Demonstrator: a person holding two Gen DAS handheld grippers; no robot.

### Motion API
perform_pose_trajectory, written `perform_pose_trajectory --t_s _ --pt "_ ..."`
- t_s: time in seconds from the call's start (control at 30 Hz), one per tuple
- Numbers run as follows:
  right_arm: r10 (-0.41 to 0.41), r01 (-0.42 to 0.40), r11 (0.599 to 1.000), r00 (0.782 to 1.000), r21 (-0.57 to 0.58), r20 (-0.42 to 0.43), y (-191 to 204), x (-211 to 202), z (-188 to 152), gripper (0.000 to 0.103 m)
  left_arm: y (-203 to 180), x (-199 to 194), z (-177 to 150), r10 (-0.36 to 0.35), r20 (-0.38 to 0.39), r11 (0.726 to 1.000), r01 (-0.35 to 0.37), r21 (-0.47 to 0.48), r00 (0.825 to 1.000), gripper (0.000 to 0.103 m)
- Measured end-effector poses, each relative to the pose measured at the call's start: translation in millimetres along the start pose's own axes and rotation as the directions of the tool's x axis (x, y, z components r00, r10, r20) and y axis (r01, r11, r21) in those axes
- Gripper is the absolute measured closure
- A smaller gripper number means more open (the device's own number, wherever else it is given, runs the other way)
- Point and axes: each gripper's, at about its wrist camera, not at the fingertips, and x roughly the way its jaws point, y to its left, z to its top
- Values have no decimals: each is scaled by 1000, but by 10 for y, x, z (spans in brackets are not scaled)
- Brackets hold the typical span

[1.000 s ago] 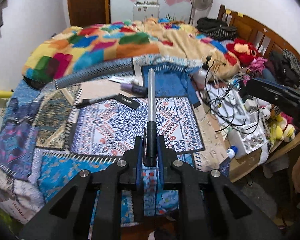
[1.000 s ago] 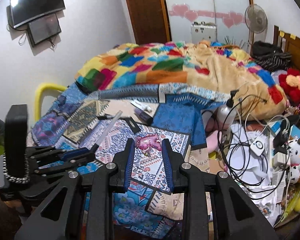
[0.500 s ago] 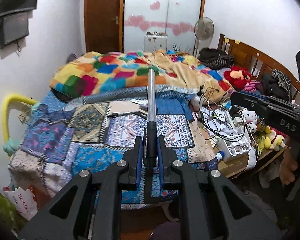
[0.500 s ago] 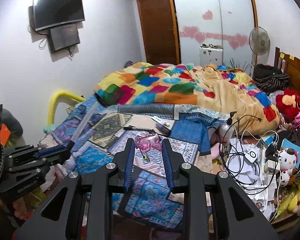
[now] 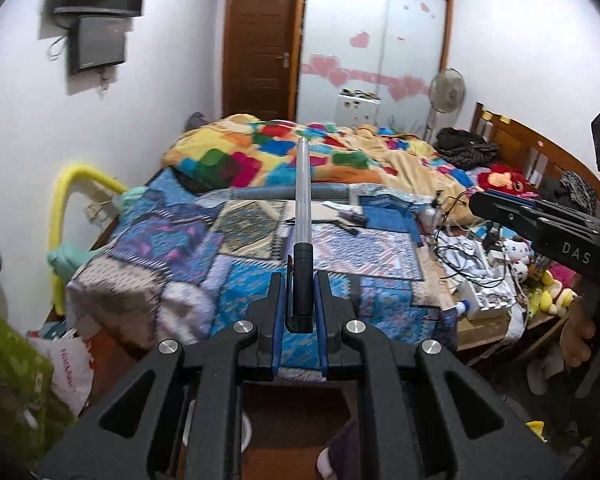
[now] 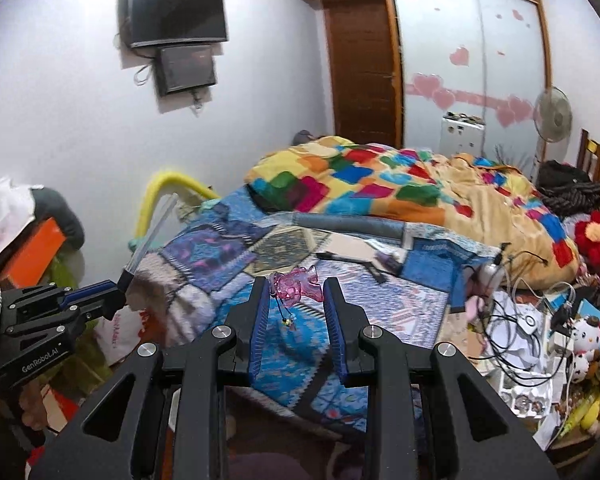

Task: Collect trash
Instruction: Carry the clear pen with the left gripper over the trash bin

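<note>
Carry step: left gripper (image 5: 302, 300) clamped on pen (image 5: 303, 216), right gripper (image 6: 296, 304) pinching pink plastic trinket (image 6: 298, 286); next, locate bin, none in view ahead.

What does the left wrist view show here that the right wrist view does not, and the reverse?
Only the left wrist view shows the pen's dark cap end clamped in the left gripper. Only the right wrist view shows the pink plastic piece held at the tips of the right gripper, a small cord dangling below. Both show the patchwork bed, the colourful blanket and the other gripper.
</note>
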Motion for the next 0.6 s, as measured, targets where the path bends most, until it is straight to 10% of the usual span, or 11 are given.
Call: perform_pose_trajectory --t_s 0.6 --pt "239 -258 955 961 -147 -136 1427 529 -318 78 1264 -380 -1075 169 -126 965 -190 -183 978 90"
